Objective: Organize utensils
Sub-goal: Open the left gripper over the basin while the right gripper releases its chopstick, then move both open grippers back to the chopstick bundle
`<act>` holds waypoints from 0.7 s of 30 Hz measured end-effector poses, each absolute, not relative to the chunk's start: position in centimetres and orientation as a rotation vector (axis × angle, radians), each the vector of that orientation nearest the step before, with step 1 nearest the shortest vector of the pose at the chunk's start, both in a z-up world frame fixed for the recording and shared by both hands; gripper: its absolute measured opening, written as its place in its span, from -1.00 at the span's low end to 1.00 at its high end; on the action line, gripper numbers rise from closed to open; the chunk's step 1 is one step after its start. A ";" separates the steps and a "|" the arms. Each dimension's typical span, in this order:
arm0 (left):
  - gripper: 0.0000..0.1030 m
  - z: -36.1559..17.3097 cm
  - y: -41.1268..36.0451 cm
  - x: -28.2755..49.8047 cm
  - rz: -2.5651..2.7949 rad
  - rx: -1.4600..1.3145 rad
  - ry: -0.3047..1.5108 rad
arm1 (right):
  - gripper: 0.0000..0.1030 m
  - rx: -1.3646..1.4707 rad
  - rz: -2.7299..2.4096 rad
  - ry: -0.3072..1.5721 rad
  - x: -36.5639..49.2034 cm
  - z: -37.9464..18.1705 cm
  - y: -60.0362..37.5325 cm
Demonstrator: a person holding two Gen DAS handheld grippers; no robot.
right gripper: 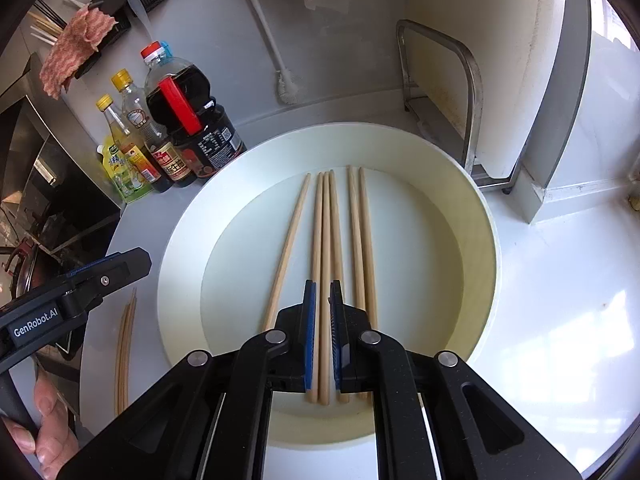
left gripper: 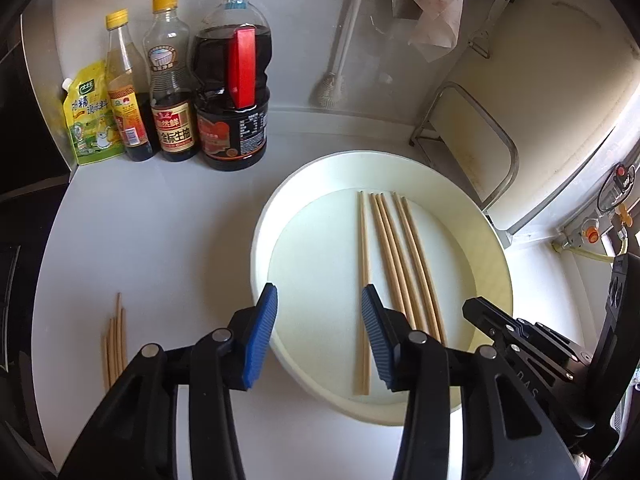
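Several wooden chopsticks (left gripper: 390,256) lie side by side in a round white tray (left gripper: 304,184); they also show in the right wrist view (right gripper: 326,240), in the same tray (right gripper: 460,184). A second small bundle of chopsticks (left gripper: 115,340) lies on the white counter left of the tray, also seen in the right wrist view (right gripper: 125,344). My left gripper (left gripper: 319,336) is open and empty above the tray's near left rim. My right gripper (right gripper: 323,336) hovers low over the tray, jaws nearly closed around two middle chopsticks, with small gaps showing.
Sauce bottles (left gripper: 232,80) and a yellow-green pouch (left gripper: 90,116) stand at the back left. A dish brush (left gripper: 332,80) leans on the wall. A cutting board in a metal rack (left gripper: 472,140) stands at the back right. The counter edge drops off at left.
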State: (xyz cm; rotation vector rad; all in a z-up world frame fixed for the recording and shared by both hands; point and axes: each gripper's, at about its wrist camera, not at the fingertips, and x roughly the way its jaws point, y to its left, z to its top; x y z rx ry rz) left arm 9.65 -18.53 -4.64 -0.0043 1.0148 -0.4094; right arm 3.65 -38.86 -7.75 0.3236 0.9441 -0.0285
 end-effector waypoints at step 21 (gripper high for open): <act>-0.09 -5.7 -5.2 4.8 -0.324 0.046 1.027 | -0.67 0.297 0.113 0.974 -2.2 -7.1 -24.7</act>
